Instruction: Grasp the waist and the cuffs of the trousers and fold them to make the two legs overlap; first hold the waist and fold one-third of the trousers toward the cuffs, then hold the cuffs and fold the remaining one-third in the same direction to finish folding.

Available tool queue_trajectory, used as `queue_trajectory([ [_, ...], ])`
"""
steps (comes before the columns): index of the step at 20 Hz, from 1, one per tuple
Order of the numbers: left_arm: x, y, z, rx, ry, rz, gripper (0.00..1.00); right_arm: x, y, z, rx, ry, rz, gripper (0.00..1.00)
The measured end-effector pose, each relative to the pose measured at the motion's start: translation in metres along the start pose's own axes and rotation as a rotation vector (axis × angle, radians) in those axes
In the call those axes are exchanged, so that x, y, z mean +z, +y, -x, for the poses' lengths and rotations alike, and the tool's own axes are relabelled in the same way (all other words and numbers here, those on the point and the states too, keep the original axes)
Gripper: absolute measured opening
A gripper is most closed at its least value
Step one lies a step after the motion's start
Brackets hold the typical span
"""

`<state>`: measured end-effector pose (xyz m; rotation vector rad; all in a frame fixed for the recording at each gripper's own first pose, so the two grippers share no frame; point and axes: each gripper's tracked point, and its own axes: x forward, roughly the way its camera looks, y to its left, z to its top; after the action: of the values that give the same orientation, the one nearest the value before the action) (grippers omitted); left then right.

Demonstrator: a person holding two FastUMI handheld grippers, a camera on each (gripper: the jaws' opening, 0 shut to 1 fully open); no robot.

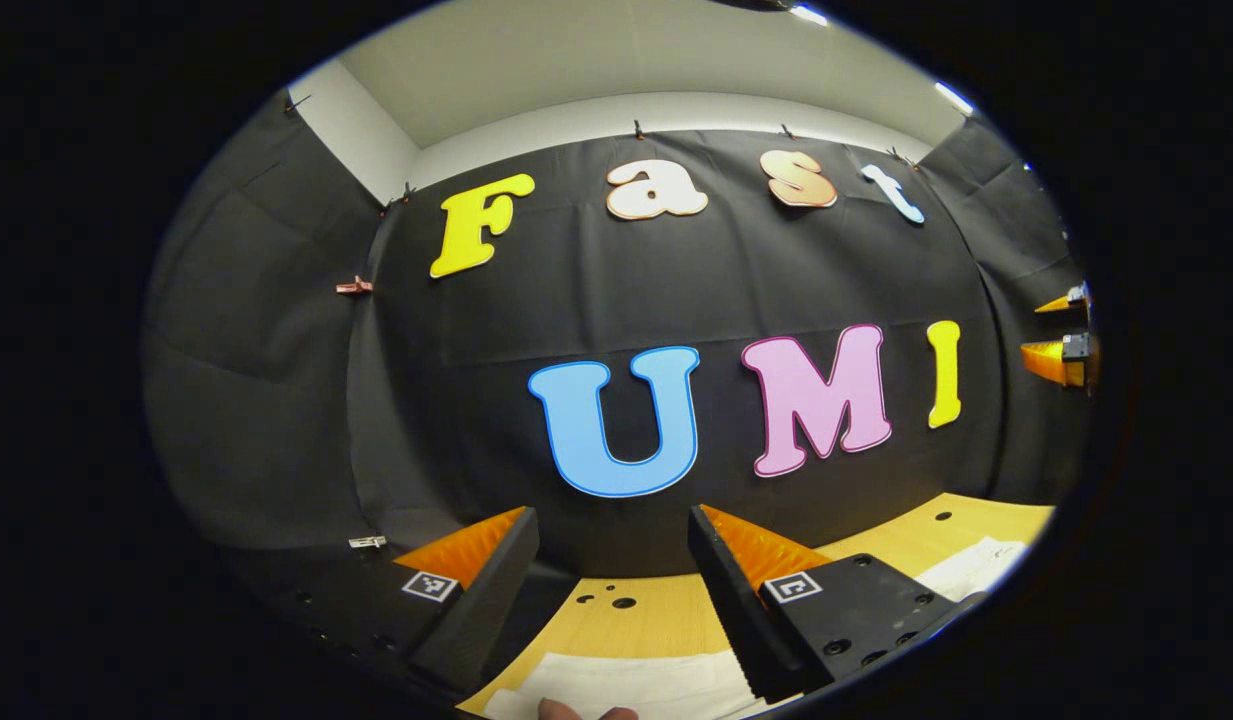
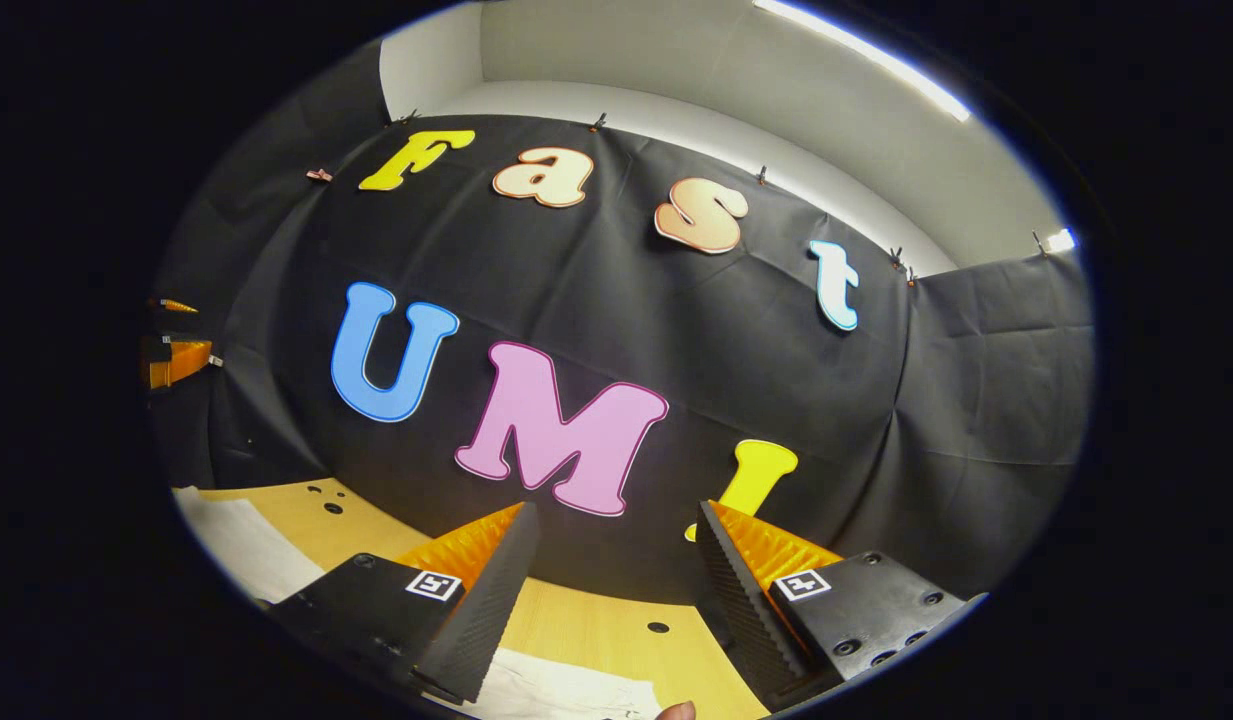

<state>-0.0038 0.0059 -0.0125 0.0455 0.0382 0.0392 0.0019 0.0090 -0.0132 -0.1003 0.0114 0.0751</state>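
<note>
Both the left gripper point(image 1: 613, 570) and the right gripper point(image 2: 613, 570) are held high, fingers spread and holding nothing. The white trousers point(image 1: 636, 685) lie flat on the wooden surface point(image 1: 656, 615) below. To begin well, I think each gripper should come down onto the cloth edge and pinch all layers together.

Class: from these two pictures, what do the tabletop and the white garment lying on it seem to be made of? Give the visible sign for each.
Tabletop: looks like pale wood or plywood with a smooth matt finish; it shows faint grain and drilled round holes. White trousers: apparently a soft woven fabric, matt; they lie flat with slight creases and limp edges. The exact fibre cannot be told.
</note>
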Motion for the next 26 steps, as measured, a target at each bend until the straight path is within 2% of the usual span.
queue_trajectory([
  [3, -0.021, 0.009, 0.008, -0.02, 0.027, -0.078, 0.97, -0.005, 0.001, -0.001, 0.007, 0.012, 0.018, 0.97],
  [8, -0.085, 0.03, 0.035, -0.089, 0.155, -0.356, 0.96, -0.017, -0.002, -0.004, 0.005, 0.043, 0.038, 0.97],
  [11, -0.135, 0.028, 0.055, -0.202, 0.234, -0.522, 0.96, -0.027, -0.008, 0.007, -0.008, 0.063, 0.045, 0.97],
  [13, -0.174, 0.025, 0.071, -0.295, 0.295, -0.597, 0.96, -0.029, -0.01, 0.008, -0.016, 0.071, 0.047, 0.97],
  [15, -0.21, 0.024, 0.09, -0.378, 0.341, -0.648, 0.96, -0.03, -0.01, 0.01, -0.02, 0.078, 0.06, 0.97],
  [24, -0.361, 0.039, 0.137, -0.652, 0.582, -0.882, 0.96, -0.036, -0.016, 0.025, -0.043, 0.114, 0.134, 0.97],
  [26, -0.39, 0.052, 0.143, -0.687, 0.637, -0.94, 0.95, -0.038, -0.017, 0.03, -0.05, 0.124, 0.149, 0.97],
])
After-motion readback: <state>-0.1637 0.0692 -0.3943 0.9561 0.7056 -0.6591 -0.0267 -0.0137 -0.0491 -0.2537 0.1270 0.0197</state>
